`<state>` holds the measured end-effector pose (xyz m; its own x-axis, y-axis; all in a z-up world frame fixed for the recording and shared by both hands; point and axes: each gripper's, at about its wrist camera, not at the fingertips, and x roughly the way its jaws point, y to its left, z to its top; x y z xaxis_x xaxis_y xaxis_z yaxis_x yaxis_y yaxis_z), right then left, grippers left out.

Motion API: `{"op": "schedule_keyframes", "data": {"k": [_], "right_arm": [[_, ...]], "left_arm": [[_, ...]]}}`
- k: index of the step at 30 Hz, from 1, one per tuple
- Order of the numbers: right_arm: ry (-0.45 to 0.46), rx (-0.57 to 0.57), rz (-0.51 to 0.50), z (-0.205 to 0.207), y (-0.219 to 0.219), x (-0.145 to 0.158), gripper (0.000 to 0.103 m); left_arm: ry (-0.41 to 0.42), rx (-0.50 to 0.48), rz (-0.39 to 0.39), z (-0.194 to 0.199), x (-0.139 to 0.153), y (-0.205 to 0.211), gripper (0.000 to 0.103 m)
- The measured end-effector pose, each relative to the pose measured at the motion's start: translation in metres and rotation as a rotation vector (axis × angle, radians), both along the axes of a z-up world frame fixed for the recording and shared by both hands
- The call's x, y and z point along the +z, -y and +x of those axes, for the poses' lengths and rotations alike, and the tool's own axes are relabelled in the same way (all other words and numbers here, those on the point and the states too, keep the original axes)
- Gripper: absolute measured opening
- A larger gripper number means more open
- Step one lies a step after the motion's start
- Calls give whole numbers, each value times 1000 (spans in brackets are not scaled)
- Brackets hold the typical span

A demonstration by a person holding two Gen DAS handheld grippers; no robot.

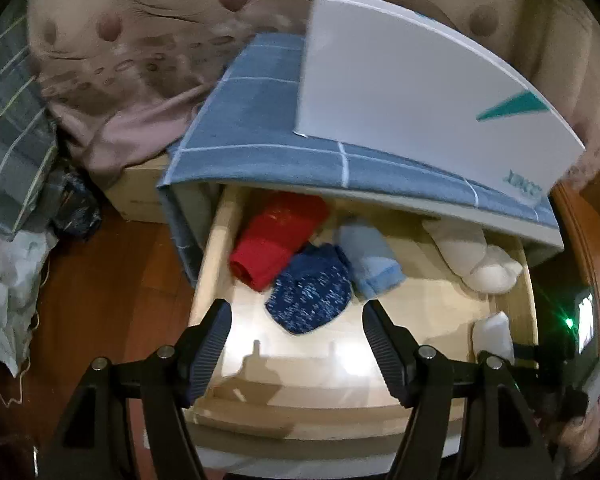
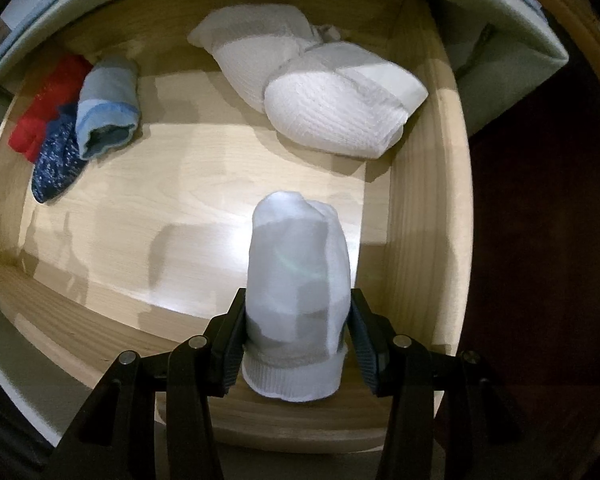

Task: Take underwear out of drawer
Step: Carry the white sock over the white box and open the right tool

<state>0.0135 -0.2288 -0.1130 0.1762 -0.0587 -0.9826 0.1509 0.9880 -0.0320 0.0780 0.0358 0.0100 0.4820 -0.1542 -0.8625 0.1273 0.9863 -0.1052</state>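
Right gripper (image 2: pixel 296 332), pointing steeply down, pinches a white sock roll (image 2: pixel 296 280) inside the drawer (image 2: pixel 420 208); left gripper (image 1: pixel 296 340) hovers, jaws spread; only its view shows the white box (image 1: pixel 400 80)

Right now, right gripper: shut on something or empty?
Shut on the white rolled sock: the right gripper has both pads pressed against its sides.

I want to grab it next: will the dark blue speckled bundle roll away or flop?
The dark blue speckled bundle looks like soft knit, so it will probably squash and sag. It lies flat against the red roll, so rolling seems unlikely. Probably light.
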Motion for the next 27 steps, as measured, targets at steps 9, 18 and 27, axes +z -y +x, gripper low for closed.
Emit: {"op": "schedule_keyframes", "data": {"k": [9,18,27], "right_arm": [[173,4,-10,-14,-2,32,43],[378,-22,21,-23,0,92,43],[539,-6,4,-16,5,177,42]], "left_arm": [[84,114,56,-6,12,-14,70],[107,113,106,-8,13,-12,70],[98,153,70,-8,15,-24,70]]}}
